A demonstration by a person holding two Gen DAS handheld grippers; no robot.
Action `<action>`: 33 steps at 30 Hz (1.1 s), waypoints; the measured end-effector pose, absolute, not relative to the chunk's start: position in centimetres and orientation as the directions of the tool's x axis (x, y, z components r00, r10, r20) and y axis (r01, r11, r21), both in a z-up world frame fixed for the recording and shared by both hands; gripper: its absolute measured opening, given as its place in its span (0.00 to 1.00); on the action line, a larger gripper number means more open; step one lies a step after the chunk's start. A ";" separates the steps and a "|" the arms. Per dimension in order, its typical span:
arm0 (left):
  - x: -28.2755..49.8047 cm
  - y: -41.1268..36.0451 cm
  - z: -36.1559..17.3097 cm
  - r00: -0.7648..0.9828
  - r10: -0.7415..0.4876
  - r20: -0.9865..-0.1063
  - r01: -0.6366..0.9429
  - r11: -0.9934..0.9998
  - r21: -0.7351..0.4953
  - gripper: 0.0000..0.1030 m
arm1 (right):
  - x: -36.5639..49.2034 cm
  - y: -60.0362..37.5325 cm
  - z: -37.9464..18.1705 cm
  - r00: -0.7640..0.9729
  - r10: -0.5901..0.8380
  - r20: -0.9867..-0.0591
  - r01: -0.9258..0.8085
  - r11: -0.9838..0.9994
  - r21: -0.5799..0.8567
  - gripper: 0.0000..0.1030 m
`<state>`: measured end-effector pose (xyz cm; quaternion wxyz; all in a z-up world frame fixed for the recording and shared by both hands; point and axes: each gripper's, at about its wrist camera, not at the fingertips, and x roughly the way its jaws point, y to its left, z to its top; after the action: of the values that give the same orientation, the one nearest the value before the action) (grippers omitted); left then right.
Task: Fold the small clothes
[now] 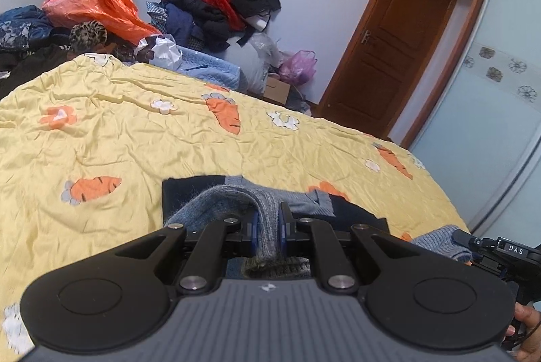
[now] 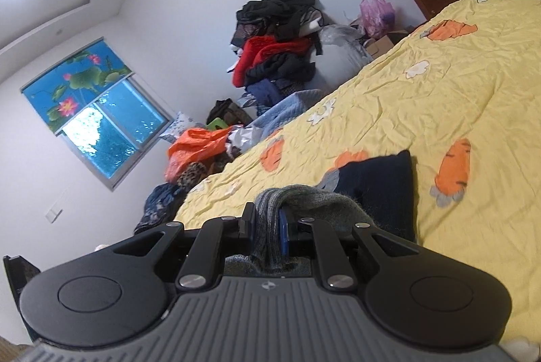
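A small knitted sweater, grey-blue with dark navy panels (image 1: 189, 193), lies on the yellow carrot-print bedspread (image 1: 135, 132). My left gripper (image 1: 269, 223) is shut on a grey-blue knit edge of it, lifted just above the bed. My right gripper (image 2: 267, 223) is shut on another grey knit edge of the same sweater (image 2: 375, 183); its navy body drapes onto the bedspread (image 2: 422, 98) ahead. The right gripper also shows at the right edge of the left wrist view (image 1: 487, 247), holding knit fabric.
A heap of red, black and blue clothes (image 1: 216, 0) is stacked against the far wall, with an orange plastic bag (image 1: 98, 7) and other clothes beside it. A brown door (image 1: 389, 51) and frosted wardrobe door (image 1: 490, 98) stand to the right. A window (image 2: 111, 125) is on the wall.
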<state>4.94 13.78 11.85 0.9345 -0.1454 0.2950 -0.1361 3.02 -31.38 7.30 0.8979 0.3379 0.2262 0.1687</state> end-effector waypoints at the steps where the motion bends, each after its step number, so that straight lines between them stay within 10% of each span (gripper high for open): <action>1: 5.7 13.8 11.7 0.788 -0.336 -0.516 0.162 0.922 -0.353 0.11 | 3.7 -31.4 7.1 0.841 0.453 -0.295 -0.144 0.713 0.686 0.22; 23: 20.3 12.5 3.3 0.654 -0.230 -0.721 0.023 0.958 -0.285 0.13 | 17.3 -32.2 0.4 0.769 0.417 -0.485 0.062 0.706 0.705 0.23; 33: 23.1 16.2 1.1 0.554 -0.364 -0.749 -0.097 0.865 -0.492 0.33 | 20.6 -34.0 -2.2 0.769 0.466 -0.438 0.152 0.532 0.833 0.58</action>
<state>23.13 16.18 1.08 0.8460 -0.2474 0.4656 -0.0788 20.63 -33.99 -2.19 0.8122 0.4740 0.3260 0.0967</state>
